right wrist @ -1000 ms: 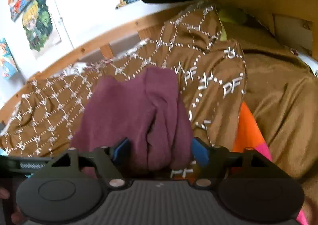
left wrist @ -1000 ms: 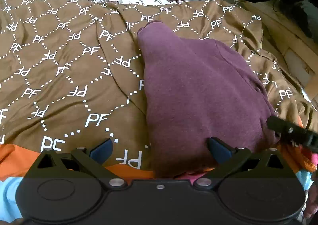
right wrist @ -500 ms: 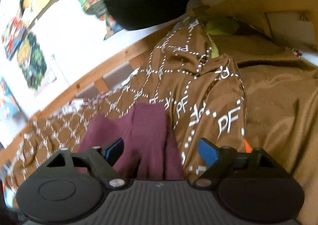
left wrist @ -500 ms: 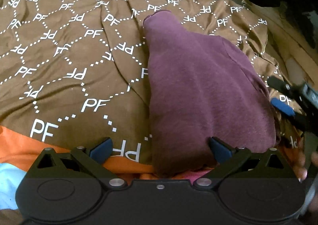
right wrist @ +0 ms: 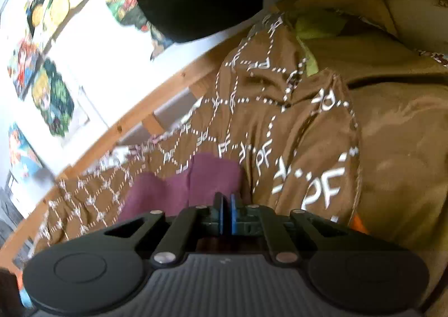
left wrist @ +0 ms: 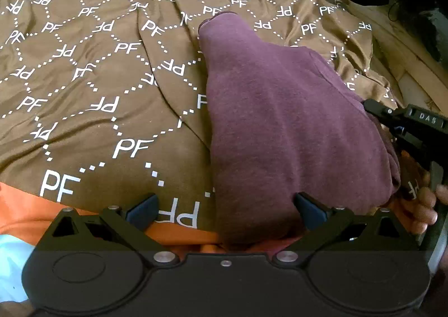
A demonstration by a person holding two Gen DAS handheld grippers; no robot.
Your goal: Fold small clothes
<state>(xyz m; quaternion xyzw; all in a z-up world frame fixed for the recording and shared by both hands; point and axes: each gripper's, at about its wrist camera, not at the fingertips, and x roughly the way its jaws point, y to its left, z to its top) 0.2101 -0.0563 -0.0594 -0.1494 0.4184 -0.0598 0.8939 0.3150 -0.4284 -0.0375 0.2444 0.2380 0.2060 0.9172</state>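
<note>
- A maroon garment (left wrist: 285, 126) lies folded on a brown bedspread (left wrist: 92, 98) printed with white "PF" lettering, filling the centre and right of the left wrist view, its narrow end reaching toward the upper middle of the frame.
- The left gripper (left wrist: 225, 209) hangs at the bottom of that frame with its jaws spread wide; the garment's near edge lies between its blue pads (left wrist: 309, 209), the right-hand pad against the cloth, the left-hand pad over bare bedspread, nothing clenched.
- The right gripper (left wrist: 403, 126) enters from the right edge of the left wrist view, at the garment's right-hand side, with fingers of the person's hand (left wrist: 422, 205) showing just below it.
- In the right wrist view the right gripper (right wrist: 225, 214) has just clamped its jaws: the blue pads stand all but together at lower centre, with the maroon garment (right wrist: 184, 185) directly ahead of them. Whether a fold of cloth is pinched between them cannot be told.
- An orange cloth (left wrist: 25, 213) shows beneath the bedspread's near edge at lower left of the left wrist view.
- A wooden bed rail (right wrist: 156, 92) runs diagonally across the right wrist view, with colourful posters (right wrist: 53, 98) on the white wall at upper left.
</note>
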